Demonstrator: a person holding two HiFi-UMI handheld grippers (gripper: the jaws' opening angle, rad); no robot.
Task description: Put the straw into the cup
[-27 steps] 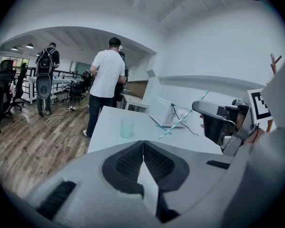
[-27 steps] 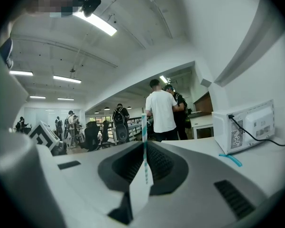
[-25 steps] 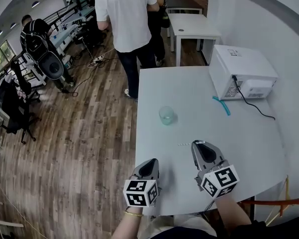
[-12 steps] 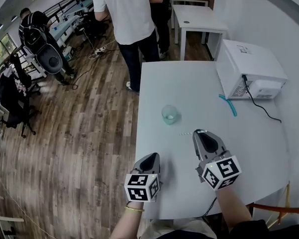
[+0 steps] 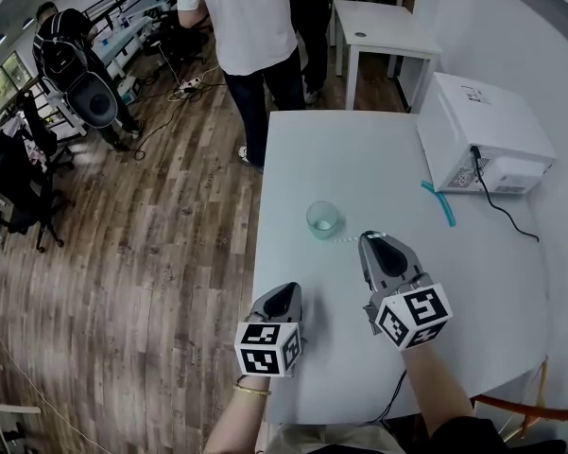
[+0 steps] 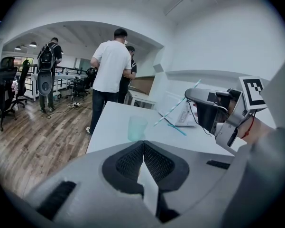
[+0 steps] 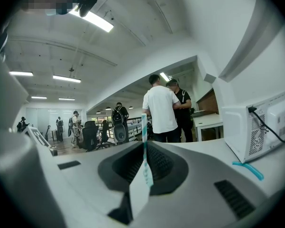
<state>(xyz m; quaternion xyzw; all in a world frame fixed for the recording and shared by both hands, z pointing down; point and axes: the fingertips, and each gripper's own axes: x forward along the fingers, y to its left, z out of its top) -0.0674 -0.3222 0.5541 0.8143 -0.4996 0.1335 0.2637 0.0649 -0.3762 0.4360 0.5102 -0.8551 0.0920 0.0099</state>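
A clear greenish cup [image 5: 322, 219] stands upright on the white table [image 5: 359, 159]; the left gripper view shows the cup [image 6: 136, 127] ahead too. My right gripper [image 5: 373, 239] is shut on a white-and-teal striped straw [image 5: 347, 239], which pokes left toward the cup's near right side. In the right gripper view the straw [image 7: 144, 141] stands between the closed jaws of the right gripper [image 7: 144, 148]. My left gripper [image 5: 285, 293] hovers nearer the table's front edge, shut and empty [image 6: 143, 144]. From it I see the straw [image 6: 176, 106] slanting up from the right gripper [image 6: 209, 109].
A white microwave [image 5: 487, 145] sits at the table's right, its black cable [image 5: 506, 218] trailing forward. A second, teal straw [image 5: 441, 202] lies beside it. People stand past the table's far edge [image 5: 246, 26]; wood floor lies to the left.
Both grippers have moved forward across the table toward the cup. The right one carried the straw, whose tip is now close beside the cup.
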